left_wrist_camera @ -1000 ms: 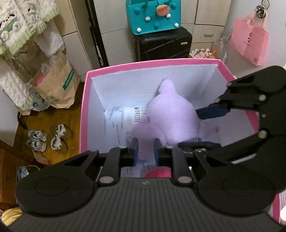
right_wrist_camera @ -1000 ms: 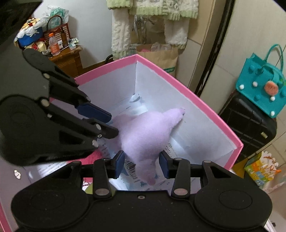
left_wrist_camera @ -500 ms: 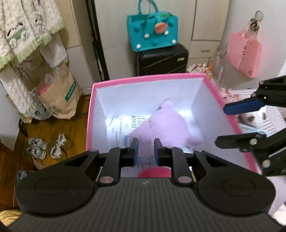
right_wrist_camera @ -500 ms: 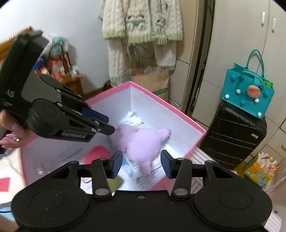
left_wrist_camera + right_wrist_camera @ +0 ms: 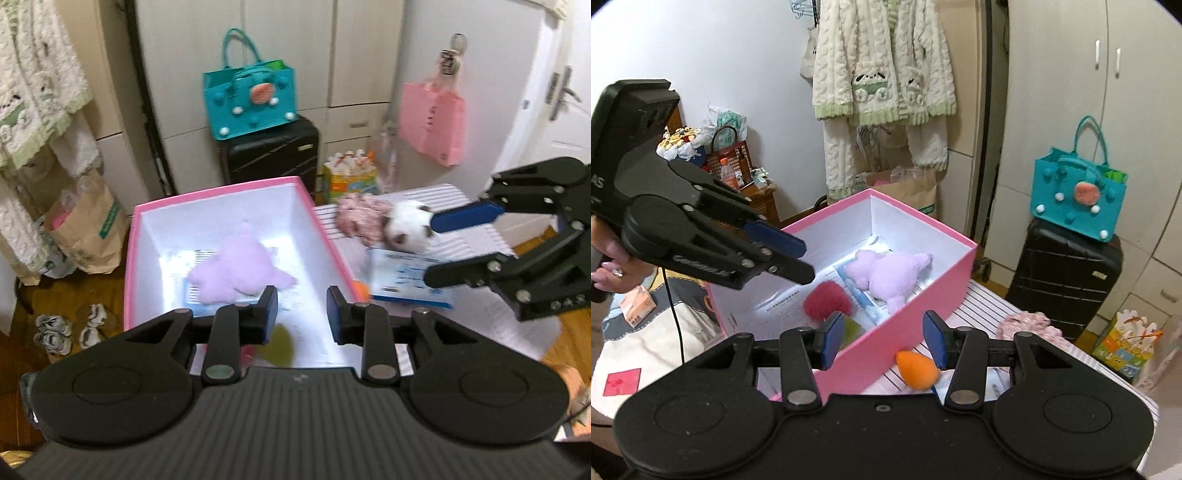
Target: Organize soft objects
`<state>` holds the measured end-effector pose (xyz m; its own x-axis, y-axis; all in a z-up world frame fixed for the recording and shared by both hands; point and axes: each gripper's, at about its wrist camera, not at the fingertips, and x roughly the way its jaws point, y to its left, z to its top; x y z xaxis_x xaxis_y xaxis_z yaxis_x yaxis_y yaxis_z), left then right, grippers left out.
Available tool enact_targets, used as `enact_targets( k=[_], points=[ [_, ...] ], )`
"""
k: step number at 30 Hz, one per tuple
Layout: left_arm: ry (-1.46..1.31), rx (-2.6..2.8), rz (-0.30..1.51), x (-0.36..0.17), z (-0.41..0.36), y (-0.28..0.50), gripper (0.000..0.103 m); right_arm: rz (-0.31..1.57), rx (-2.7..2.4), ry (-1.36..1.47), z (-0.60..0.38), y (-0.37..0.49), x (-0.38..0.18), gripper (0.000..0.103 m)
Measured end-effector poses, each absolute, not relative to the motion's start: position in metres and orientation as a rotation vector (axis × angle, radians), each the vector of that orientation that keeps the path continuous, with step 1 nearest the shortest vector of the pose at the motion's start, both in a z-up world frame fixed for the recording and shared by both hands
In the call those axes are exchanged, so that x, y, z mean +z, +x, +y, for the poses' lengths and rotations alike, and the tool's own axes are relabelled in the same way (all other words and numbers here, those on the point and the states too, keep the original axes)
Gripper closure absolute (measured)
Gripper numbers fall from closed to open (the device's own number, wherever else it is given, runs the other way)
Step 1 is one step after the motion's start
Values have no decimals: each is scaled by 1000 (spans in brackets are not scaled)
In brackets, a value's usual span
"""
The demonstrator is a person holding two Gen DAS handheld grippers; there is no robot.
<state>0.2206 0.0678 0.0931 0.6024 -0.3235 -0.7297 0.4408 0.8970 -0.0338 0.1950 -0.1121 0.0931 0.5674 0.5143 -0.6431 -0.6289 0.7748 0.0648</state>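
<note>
A purple plush (image 5: 236, 271) (image 5: 886, 273) lies loose inside the pink box (image 5: 325, 236) (image 5: 923, 218), beside a red fluffy piece (image 5: 827, 299) and a green item (image 5: 851, 330). My left gripper (image 5: 301, 314) (image 5: 807, 260) hovers above the box's near end; its jaws are opening and hold nothing. Off the box's right side, my right gripper (image 5: 882, 339) (image 5: 432, 249) is open and empty. An orange egg-shaped sponge (image 5: 916, 369), a white-and-brown plush (image 5: 406, 229) and a pink frilly cloth (image 5: 358, 219) (image 5: 1027, 325) lie on the striped surface (image 5: 476, 240) outside the box.
A printed sheet (image 5: 406, 277) lies on the striped surface beside the box. A teal bag (image 5: 251, 99) sits on a black suitcase (image 5: 273, 155) behind. A pink bag (image 5: 432, 122) hangs by the door. A knitted jacket (image 5: 882, 62) and a paper bag (image 5: 85, 225) are on the left.
Both grippers have pulled up and back from the box. The left jaws have parted, and the right gripper has moved out to the box's right. The purple plush stays in the box.
</note>
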Motion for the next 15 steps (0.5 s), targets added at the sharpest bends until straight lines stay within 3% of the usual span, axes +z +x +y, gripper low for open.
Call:
enact_targets(
  k=[15],
  points=[
    [132, -586, 772, 91, 4, 156, 67, 673, 587, -124, -188, 147, 84, 48]
  ],
)
